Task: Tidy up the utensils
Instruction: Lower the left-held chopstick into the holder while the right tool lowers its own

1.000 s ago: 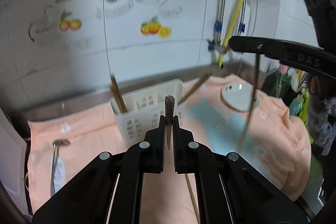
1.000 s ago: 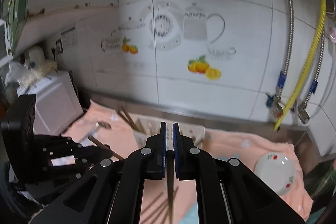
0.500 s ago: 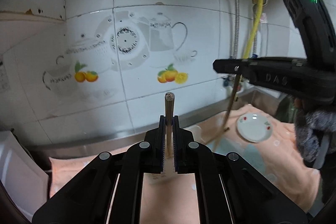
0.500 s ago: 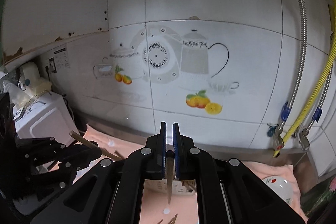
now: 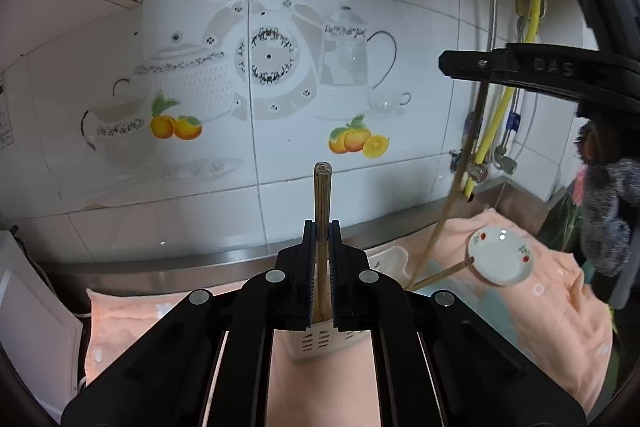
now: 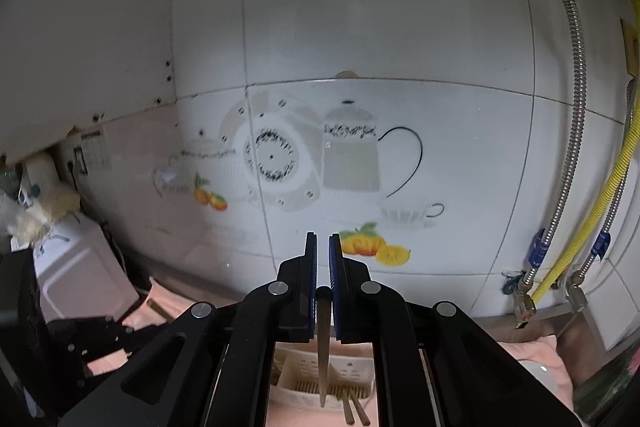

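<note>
**A:** Chopsticks, one per hand? Where?

**B:** Yes. I have the left gripper (image 5: 322, 227) clamped on a chopstick (image 5: 322, 203) and the right gripper (image 6: 322, 247) on another (image 6: 323, 339), above the white holder (image 6: 308, 379).

**A:** Handling?

**B:** Light, stiff, slick wood, I judge; grip mid-shaft.

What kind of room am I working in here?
Most likely a home kitchen counter: tiled wall with teapot-and-fruit decals, a white utensil caddy on a peach towel, and a small saucer.
</note>
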{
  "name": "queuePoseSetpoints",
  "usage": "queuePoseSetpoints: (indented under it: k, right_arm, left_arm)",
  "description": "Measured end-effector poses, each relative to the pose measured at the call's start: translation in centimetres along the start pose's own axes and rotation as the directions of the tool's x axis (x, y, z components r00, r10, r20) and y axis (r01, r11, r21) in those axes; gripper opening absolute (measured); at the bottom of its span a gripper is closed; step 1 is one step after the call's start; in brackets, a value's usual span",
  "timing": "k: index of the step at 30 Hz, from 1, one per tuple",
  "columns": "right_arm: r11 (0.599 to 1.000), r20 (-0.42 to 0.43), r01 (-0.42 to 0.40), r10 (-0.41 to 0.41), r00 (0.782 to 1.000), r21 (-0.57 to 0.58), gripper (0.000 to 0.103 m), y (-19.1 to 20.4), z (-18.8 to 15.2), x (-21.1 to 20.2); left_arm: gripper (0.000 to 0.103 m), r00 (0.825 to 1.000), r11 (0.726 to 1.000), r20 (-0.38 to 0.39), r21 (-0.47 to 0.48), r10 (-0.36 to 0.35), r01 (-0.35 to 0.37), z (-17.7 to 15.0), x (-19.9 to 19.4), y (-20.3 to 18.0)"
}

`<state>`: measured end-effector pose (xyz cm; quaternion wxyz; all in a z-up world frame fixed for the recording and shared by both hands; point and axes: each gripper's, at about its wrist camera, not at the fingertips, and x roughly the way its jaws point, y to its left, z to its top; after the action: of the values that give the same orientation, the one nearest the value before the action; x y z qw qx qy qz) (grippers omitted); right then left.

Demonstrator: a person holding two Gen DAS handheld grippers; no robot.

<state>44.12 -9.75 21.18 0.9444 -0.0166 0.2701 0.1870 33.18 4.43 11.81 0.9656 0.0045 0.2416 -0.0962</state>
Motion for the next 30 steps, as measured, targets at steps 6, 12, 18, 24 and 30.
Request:
queuePoseSetpoints:
  k: [6,12,18,24,30]
  right_arm:
    - [0.999,0.007,0.029,-0.029,1.0,0.021,0.006,-0.9,-0.2,2.0]
    - [0.998,-0.015,0.046,-0.046,0.999,0.044,0.006,-2.3,-1.5,3.8]
    - [0.997,-0.049,0.068,-0.066,0.997,0.038,0.006,-3.1,-3.2,4.9]
    - [0.996,-0.096,0.082,-0.08,0.992,0.019,0.006,-3.2,-4.7,5.9]
    - [0.997,-0.131,0.075,-0.074,0.989,0.004,0.007,-3.2,-5.8,6.3]
  left_arm:
    - [0.005,1.0,1.0,0.024,0.006,0.008,-0.008,0.3,0.9,-0.2]
    - [0.005,1.0,1.0,-0.007,-0.02,0.005,-0.005,-0.7,2.6,0.5]
    - [0.005,0.999,1.0,-0.049,-0.03,0.006,-0.007,-1.9,4.0,0.7]
    - [0.006,0.997,1.0,-0.075,-0.027,-0.004,0.002,-2.8,4.5,0.5]
    - [0.006,0.996,0.999,-0.09,-0.036,-0.013,0.01,-3.2,4.5,0.4]
